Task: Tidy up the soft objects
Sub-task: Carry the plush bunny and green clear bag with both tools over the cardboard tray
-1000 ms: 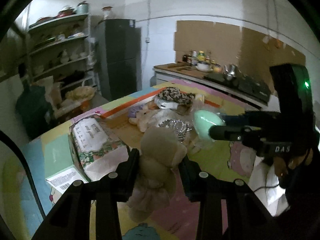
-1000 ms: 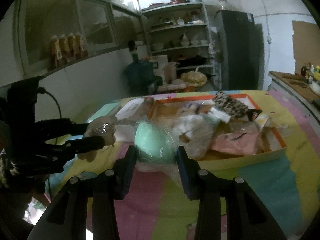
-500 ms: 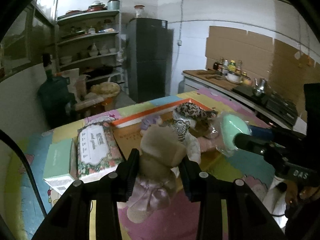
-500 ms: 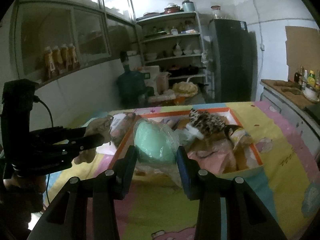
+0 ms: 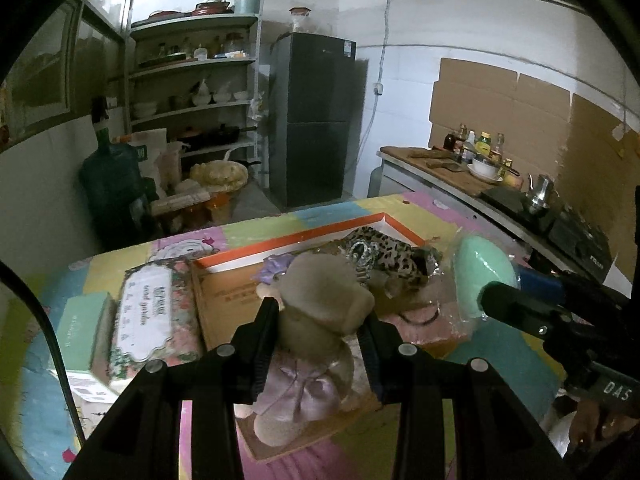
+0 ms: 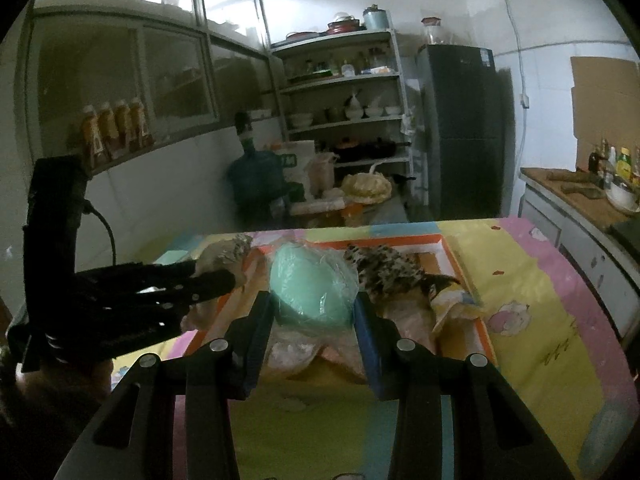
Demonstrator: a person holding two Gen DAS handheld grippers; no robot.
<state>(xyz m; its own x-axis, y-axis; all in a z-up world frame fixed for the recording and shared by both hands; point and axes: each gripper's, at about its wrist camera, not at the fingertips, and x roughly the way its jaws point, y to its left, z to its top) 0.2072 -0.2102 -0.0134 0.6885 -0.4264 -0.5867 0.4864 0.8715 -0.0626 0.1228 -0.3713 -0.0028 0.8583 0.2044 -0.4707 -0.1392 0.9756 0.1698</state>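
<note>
Plush clenched in the left tongs looks light and squashy, like the bagged green sponge the right tongs grasp mid-body.

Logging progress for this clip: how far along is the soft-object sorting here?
Partly done. A leopard-print item and other soft pieces already lie in the orange-rimmed box. In hand: the left gripper clamps a beige plush toy, the right gripper a plastic-wrapped mint-green soft object. Both are over the box; neither is released yet.
</note>
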